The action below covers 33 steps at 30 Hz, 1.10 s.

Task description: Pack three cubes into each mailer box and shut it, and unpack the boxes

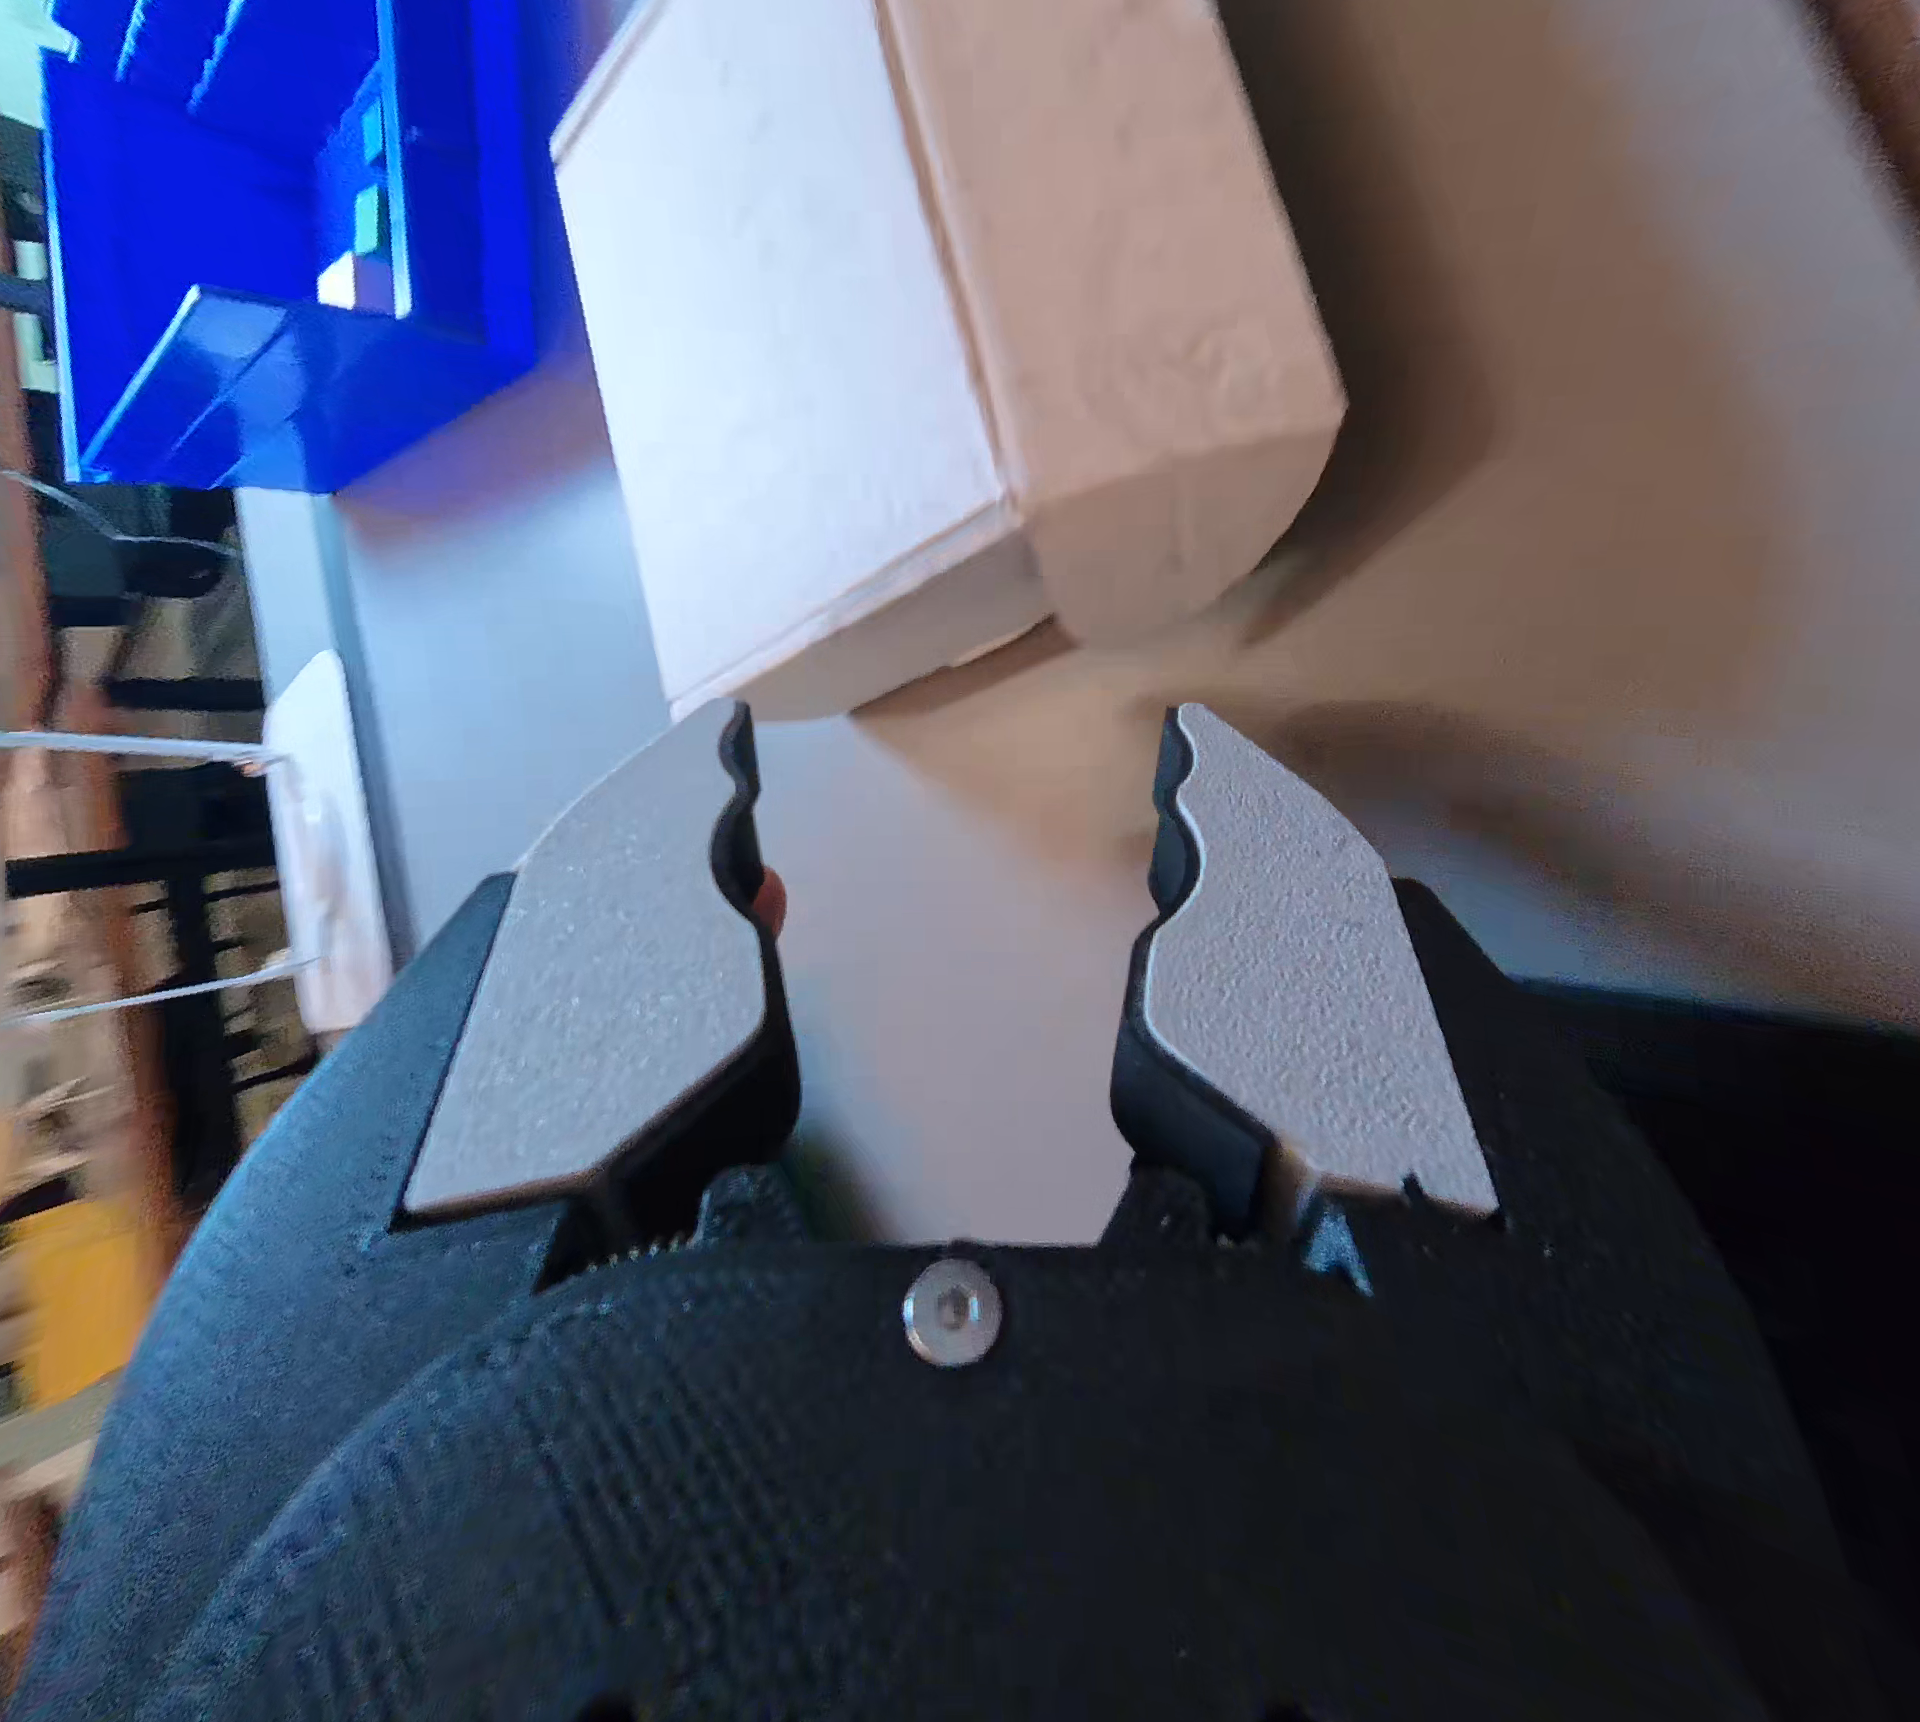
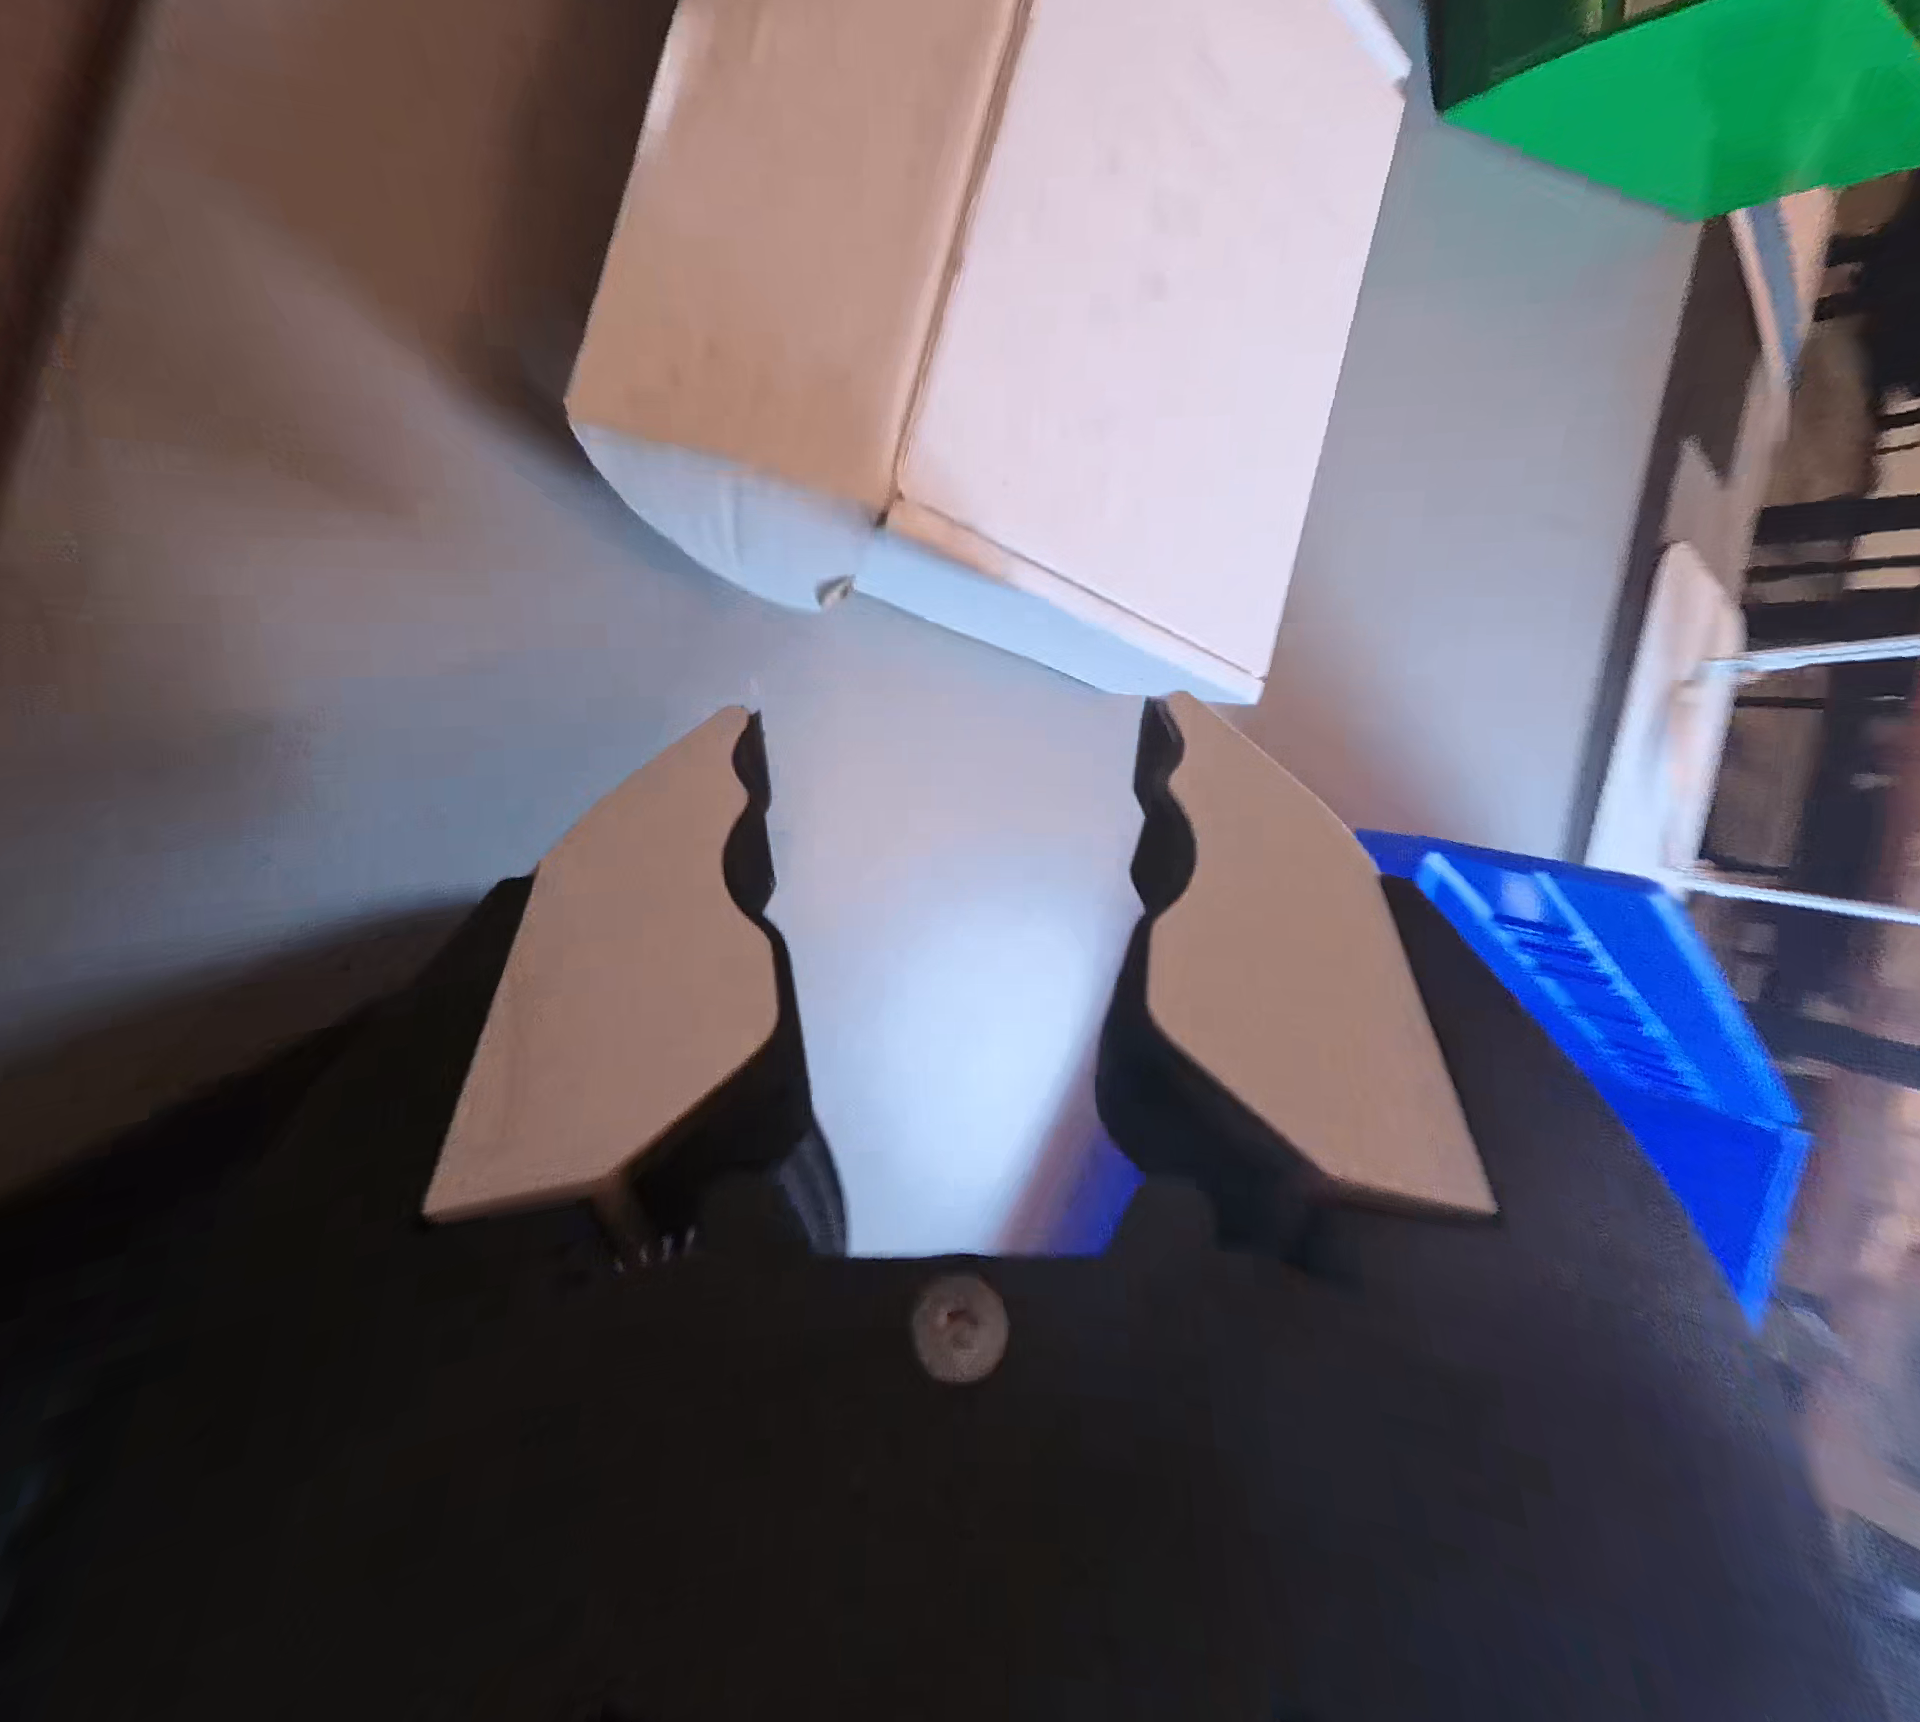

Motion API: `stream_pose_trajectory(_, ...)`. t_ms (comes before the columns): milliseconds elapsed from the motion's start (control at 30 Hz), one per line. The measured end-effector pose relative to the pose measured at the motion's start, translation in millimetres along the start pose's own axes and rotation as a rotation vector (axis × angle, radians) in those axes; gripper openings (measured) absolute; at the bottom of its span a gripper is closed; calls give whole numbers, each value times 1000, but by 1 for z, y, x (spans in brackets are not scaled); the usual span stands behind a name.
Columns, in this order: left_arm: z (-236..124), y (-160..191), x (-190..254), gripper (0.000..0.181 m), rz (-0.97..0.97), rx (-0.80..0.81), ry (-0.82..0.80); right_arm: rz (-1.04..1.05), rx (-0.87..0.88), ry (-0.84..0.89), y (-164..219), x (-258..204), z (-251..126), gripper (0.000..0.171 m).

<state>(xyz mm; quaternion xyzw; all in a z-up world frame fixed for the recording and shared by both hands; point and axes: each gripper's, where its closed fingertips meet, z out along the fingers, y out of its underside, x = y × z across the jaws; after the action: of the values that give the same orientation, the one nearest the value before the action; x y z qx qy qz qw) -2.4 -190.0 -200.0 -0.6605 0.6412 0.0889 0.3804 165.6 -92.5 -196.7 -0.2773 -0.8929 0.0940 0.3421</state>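
A shut white mailer box (image 1: 935, 249) lies on the white table (image 1: 488, 633), just ahead of my left gripper (image 1: 956, 727). The left gripper is open and empty, its fingertips close to the box's near end, apart from it. The same kind of box (image 2: 987, 270) shows in the right wrist view, just ahead of my right gripper (image 2: 948, 722). The right gripper is open and empty, its tips just short of the box's near corner. Small cubes (image 1: 364, 218), teal and white, lie in a blue bin (image 1: 260, 114) at the upper left. Both views are tilted and blurred.
A green bin (image 2: 1714, 103) stands at the upper right of the right wrist view. A blue bin (image 2: 1621, 1028) lies at the right beside my right gripper. The table's edge (image 1: 343, 737) runs on the left, with shelving and room clutter beyond.
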Motion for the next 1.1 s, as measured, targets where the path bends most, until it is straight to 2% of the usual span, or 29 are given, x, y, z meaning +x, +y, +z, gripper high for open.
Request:
stream_pose_trajectory(33, 4, 6, -3, 75, 54, -40, -30, -51, -12, 30, 1, 1, 3, 70)
stream_pose_trajectory(133, 22, 6, -3, 83, 220, -89, -92, -184, 1, 88, -10, -1, 16, 76)
stream_pose_trajectory(167, 26, 1, -5, 80, 259, -78, -122, -214, 1, 89, -13, -3, 21, 76)
stream_pose_trajectory(300, 33, -18, 3, 73, 240, -11, -70, -172, 76, 57, -27, -5, 30, 69)
stream_pose_trajectory(367, 29, -26, 2, 73, 120, 50, -9, -60, 116, -17, -31, 3, 22, 68)
stream_pose_trajectory(467, 5, -37, -11, 63, -130, 188, 127, 269, 278, -264, -44, 13, -5, 60)
stream_pose_trajectory(567, -13, -42, -33, 56, -403, 365, 240, 516, 458, -430, -51, 34, -27, 53)
stream_pose_trajectory(733, -7, -38, -45, 57, -636, 531, 291, 749, 618, -565, -45, 43, -17, 56)
stream_pose_trajectory(833, -10, -35, -46, 57, -633, 540, 279, 776, 651, -526, -39, 46, -16, 55)
stream_pose_trajectory(1100, -44, -36, -62, 61, -496, 524, 222, 610, 569, -310, -41, 53, -34, 56)
